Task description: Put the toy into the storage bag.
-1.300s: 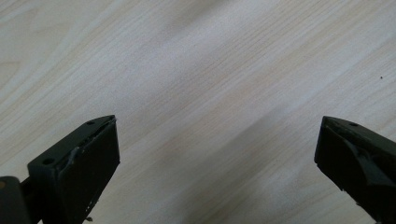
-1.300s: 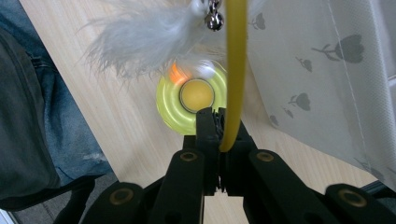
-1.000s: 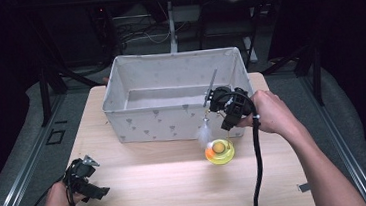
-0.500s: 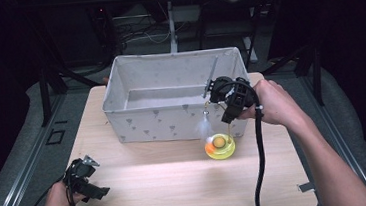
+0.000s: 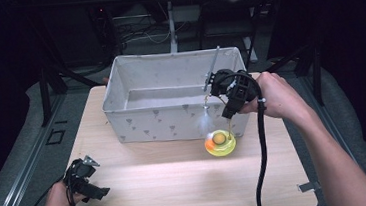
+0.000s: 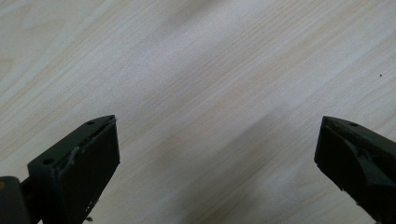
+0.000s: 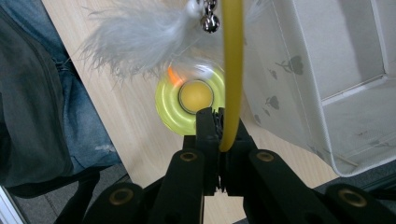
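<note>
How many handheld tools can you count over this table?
2: the left tool rests open near the table's front-left corner; the right tool, beside the fabric bin, grips a yellow toy wand.
</note>
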A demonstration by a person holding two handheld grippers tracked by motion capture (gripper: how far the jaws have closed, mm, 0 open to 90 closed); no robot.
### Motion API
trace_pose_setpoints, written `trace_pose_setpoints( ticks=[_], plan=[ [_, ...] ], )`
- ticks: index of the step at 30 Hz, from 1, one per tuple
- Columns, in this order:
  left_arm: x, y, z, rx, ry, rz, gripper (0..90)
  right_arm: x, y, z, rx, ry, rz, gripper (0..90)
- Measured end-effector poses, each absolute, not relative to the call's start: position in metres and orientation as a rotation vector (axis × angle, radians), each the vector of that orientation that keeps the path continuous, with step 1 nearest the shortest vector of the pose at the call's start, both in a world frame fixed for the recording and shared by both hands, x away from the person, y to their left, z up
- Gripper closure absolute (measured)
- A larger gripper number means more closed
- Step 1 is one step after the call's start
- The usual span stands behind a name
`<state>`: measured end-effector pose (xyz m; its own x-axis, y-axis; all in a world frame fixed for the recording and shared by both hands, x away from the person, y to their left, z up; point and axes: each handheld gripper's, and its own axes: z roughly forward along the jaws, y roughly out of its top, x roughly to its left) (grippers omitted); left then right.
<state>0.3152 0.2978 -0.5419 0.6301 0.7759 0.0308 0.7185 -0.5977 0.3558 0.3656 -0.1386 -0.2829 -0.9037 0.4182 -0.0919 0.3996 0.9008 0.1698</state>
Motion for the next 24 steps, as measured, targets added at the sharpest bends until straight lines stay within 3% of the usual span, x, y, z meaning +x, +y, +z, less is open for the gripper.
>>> trace_pose_setpoints(
  ticks=[24],
  plan=[
    [0.316,0.297,-0.543,2.551,1.197,0.251,0.3,0.368,-0.141,-0.25,0.634,2.929,0.248,88.0]
  ],
)
